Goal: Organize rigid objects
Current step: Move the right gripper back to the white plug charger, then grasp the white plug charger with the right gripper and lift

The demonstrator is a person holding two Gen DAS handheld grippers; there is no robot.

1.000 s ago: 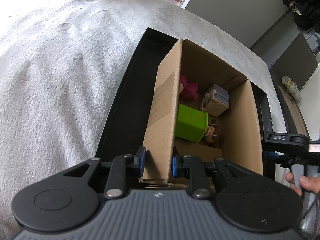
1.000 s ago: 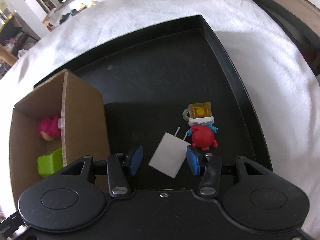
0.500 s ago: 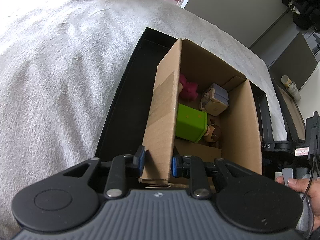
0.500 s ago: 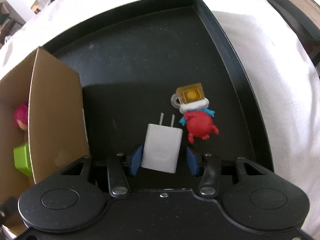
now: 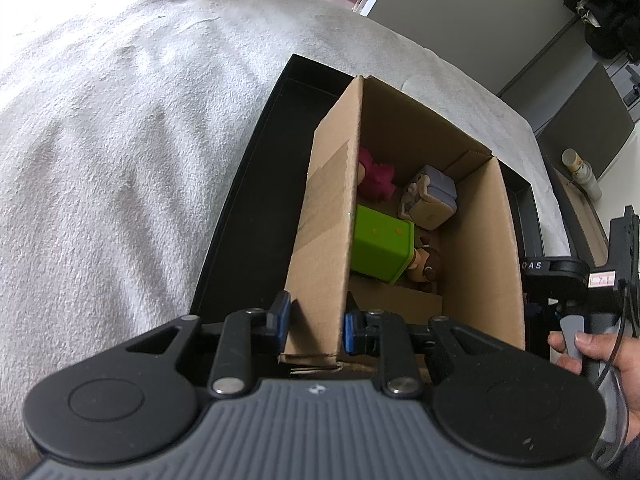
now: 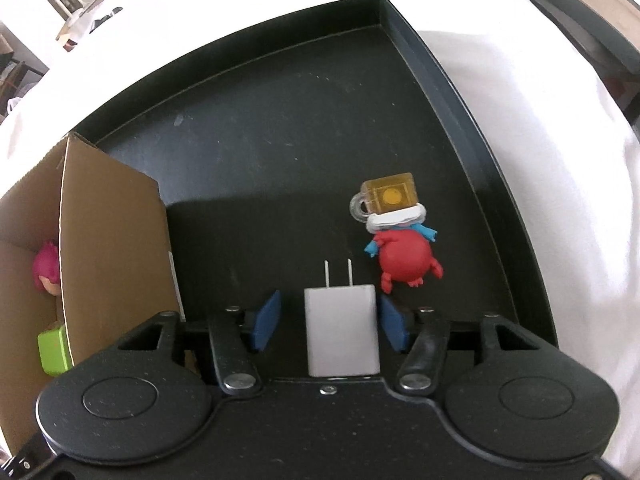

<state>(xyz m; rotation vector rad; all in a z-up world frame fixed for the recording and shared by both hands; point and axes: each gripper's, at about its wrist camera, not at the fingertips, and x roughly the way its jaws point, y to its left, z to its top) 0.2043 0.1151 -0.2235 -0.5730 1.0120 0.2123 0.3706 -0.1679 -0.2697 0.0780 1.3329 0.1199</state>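
Note:
My left gripper [image 5: 314, 322] is shut on the near wall of the cardboard box [image 5: 328, 236], one finger outside, one inside. The box holds a green block [image 5: 380, 248], a pink toy [image 5: 374, 178], a beige and lilac toy [image 5: 434, 202] and a brown figure [image 5: 428, 268]. My right gripper [image 6: 328, 320] is open around a white plug adapter [image 6: 342, 330] lying on the black tray [image 6: 280, 128], prongs pointing away. The right pad sits close to the adapter; the left pad stands apart. A red crab toy [image 6: 404, 260] with a yellow cube [image 6: 390, 198] lies just beyond.
The tray lies on a white blanket [image 5: 120, 140]. The box [image 6: 112, 248] stands at the tray's left in the right wrist view. The right hand and its gripper handle [image 5: 584, 320] show at the right of the left wrist view.
My right gripper has moved forward and turned so the adapter now lies straight and deeper between the open fingers. My left gripper has kept its hold on the box wall.

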